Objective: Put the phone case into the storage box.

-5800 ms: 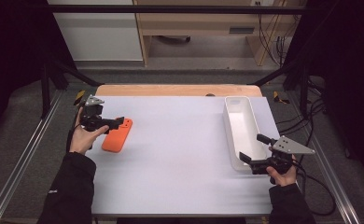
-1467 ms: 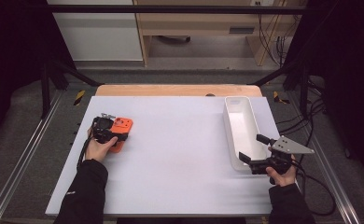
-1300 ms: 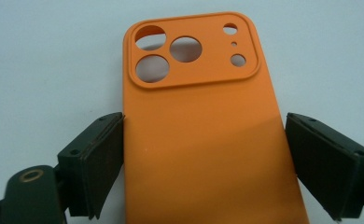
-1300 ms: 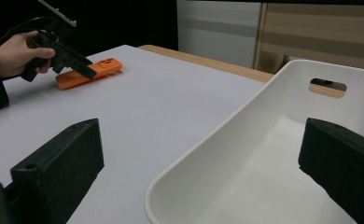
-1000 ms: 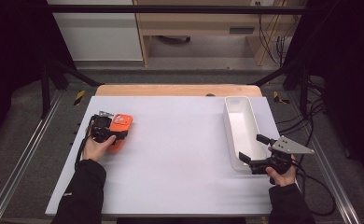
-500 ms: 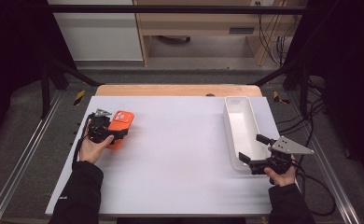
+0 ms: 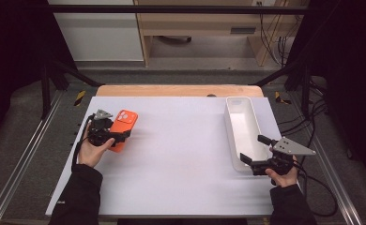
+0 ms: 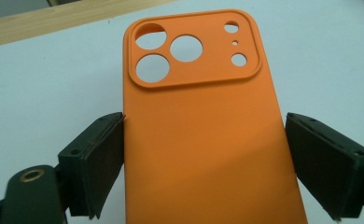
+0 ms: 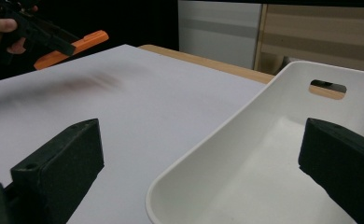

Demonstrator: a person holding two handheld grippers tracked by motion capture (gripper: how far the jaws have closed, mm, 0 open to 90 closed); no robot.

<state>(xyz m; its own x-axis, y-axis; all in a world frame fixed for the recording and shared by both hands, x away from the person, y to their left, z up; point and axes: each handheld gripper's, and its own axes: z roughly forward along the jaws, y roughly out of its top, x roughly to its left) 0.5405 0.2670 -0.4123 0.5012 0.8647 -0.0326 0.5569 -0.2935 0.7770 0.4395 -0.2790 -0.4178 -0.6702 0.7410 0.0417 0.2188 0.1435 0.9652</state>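
Lifted since the earlier frame, the orange phone case [image 7: 123, 129] now hangs clear of the white bench [image 7: 181, 159] at centre left of the high view, clamped by its long edges in the left tool [image 7: 118, 137]. At lower right, the right tool [image 7: 255, 157] has kept its place, jaws apart astride the near rim of the white tray [image 7: 243, 123].

A white table [image 7: 181, 164] fills the frame's centre — a wooden strip [image 7: 176, 90] along its upper edge, dark cables [image 7: 284, 28] upper right.
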